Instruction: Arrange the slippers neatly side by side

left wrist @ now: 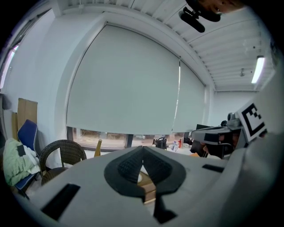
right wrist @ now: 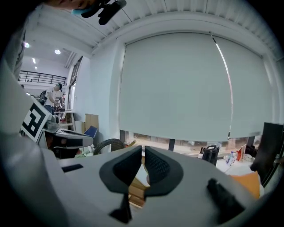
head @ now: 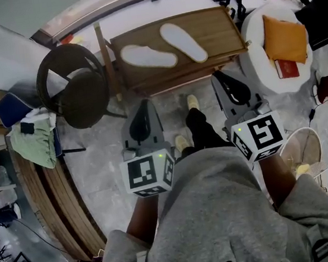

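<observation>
The left-hand slipper and the right-hand slipper lay close together on the wooden surface, but they were splayed at different angles rather than parallel. The arranging therefore looked not yet done. The left claw and the right claw were both pressed together on nothing, held short of the surface, touching neither slipper.

Soft, even daylight filters through the blind and is brightest in the strip under it. A lamp right of the blind glares. Fisheye bends edges, corners go black, and shadows stay faint.
</observation>
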A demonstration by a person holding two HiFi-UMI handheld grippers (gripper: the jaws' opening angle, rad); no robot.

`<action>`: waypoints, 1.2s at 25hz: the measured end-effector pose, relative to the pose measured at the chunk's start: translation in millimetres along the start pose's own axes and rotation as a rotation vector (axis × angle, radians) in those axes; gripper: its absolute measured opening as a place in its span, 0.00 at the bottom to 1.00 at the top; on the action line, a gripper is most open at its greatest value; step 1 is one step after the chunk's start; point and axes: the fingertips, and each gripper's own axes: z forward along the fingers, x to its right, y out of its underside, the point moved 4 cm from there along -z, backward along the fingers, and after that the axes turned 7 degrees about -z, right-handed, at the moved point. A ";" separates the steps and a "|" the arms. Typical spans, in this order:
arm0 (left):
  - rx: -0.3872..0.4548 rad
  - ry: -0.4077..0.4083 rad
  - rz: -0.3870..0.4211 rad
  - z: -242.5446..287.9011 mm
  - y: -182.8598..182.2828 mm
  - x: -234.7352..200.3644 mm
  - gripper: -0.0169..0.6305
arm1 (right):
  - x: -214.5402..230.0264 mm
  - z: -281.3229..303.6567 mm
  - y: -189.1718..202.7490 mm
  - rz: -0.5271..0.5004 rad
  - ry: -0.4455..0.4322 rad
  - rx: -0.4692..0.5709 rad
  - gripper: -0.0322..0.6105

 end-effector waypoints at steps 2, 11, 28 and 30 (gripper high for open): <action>-0.002 -0.007 0.001 6.3 -0.4 1.0 0.05 | 6.9 4.9 1.6 -0.002 0.001 0.000 0.11; -0.008 -0.007 -0.001 64.2 -10.4 9.1 0.05 | 60.2 39.0 10.6 0.025 0.023 -0.021 0.11; -0.073 -0.111 -0.002 167.2 -27.9 -1.5 0.05 | 129.0 134.2 27.9 0.027 -0.082 -0.092 0.11; -0.076 -0.120 -0.002 174.0 -29.7 -2.3 0.05 | 133.9 143.5 28.8 0.024 -0.094 -0.098 0.11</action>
